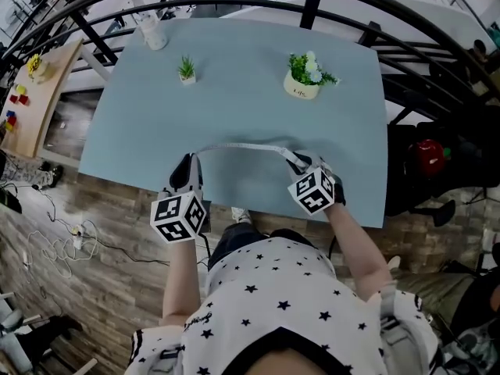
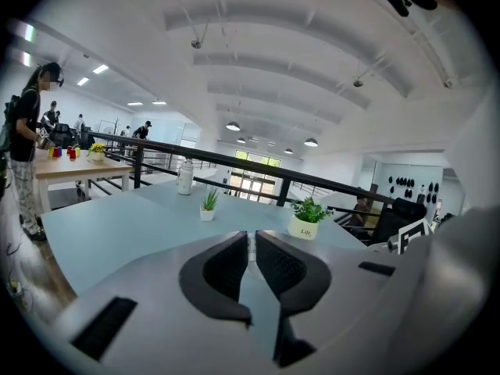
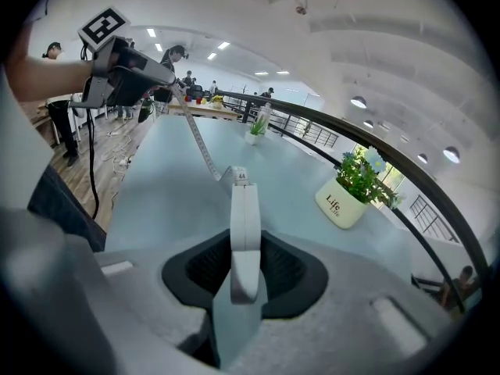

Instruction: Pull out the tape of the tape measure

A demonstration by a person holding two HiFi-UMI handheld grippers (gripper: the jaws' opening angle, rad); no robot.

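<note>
Blue table (image 1: 234,76), tape (image 1: 242,144) from left tongs (image 1: 187,161) to right tongs (image 1: 308,163) (holding case (image 3: 244,233))

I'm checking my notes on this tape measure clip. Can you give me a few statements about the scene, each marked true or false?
1. The right gripper holds the white tape measure between its jaws. True.
2. The tape is fully wound in. False: a length of it spans the gap between the two grippers.
3. The left gripper has its jaws wide open. False: they are nearly together, pinching the tape's end.
4. A small green plant and a pot of flowers stand on the table. True.
</note>
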